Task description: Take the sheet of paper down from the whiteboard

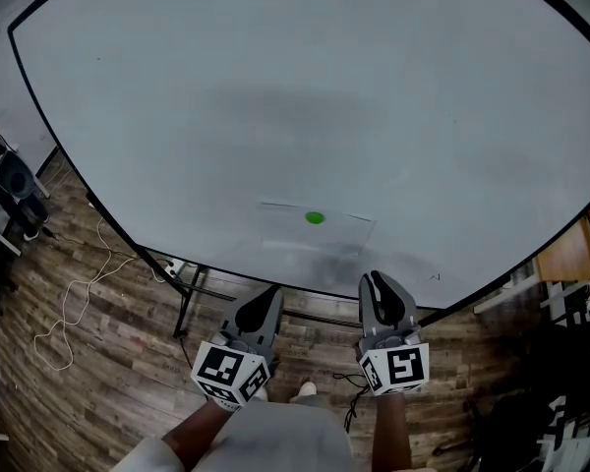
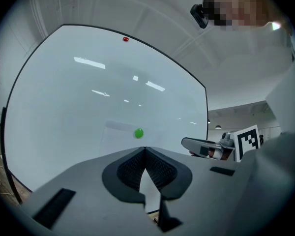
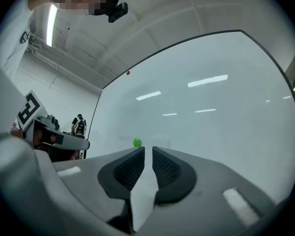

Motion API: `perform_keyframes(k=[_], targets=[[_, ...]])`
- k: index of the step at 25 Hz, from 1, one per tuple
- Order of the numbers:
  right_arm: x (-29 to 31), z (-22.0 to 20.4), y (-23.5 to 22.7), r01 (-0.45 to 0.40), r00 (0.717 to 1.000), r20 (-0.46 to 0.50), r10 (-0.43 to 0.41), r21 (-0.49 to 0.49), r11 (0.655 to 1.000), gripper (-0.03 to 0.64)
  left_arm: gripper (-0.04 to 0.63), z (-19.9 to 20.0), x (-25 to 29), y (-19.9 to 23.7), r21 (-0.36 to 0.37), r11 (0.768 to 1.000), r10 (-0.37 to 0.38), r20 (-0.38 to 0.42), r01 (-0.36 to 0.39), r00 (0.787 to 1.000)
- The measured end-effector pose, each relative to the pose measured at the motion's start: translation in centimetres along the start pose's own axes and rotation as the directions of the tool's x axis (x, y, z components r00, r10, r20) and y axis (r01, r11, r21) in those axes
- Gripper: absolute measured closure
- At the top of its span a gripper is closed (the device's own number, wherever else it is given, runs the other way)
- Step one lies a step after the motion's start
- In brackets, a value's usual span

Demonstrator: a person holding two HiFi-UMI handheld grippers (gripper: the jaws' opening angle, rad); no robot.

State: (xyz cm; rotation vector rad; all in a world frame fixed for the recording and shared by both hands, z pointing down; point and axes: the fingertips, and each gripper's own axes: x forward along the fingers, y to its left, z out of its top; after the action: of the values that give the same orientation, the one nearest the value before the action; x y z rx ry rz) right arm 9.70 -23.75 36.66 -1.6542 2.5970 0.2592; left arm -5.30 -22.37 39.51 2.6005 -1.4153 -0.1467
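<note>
My left grey tongs (image 1: 268, 293) are closed and empty. My right grey tongs (image 1: 377, 279) stand slightly apart, holding nothing. Just ahead, the white sheet of paper (image 1: 310, 236) hangs low on the large whiteboard (image 1: 275, 96), pinned by a round green magnet (image 1: 315, 217).

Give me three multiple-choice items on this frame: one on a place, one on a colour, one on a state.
1. Where on the whiteboard is the sheet of paper?
A. lower part
B. top left corner
C. right edge

2. What colour is the magnet on the sheet?
A. red
B. green
C. blue

3. How do the left gripper's jaws stand?
A. wide apart
B. closed on the sheet
C. closed, nothing between them

Answers:
1 A: the sheet hangs just above the board's lower edge.
2 B: a green dot sits at the sheet's top edge.
3 C: the tips meet in the left gripper view, and the sheet is up on the board ahead.
</note>
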Motion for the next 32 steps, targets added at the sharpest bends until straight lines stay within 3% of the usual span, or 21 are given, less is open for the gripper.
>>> perform_keyframes(k=[12,32], targets=[[5.2,-0.9,-3.8,-0.05,0.998,-0.044,0.05,-0.003,0.999,0.537,0.589,0.9,3.3,0.8,0.002,0.999,0.034,0.013,-0.034,0.999],[7.7,-1.8,-4.3,-0.114,0.99,-0.079,0.115,0.019,0.993,0.531,0.589,1.0,5.8,0.7,0.001,1.0,0.031,0.008,-0.031,0.999]])
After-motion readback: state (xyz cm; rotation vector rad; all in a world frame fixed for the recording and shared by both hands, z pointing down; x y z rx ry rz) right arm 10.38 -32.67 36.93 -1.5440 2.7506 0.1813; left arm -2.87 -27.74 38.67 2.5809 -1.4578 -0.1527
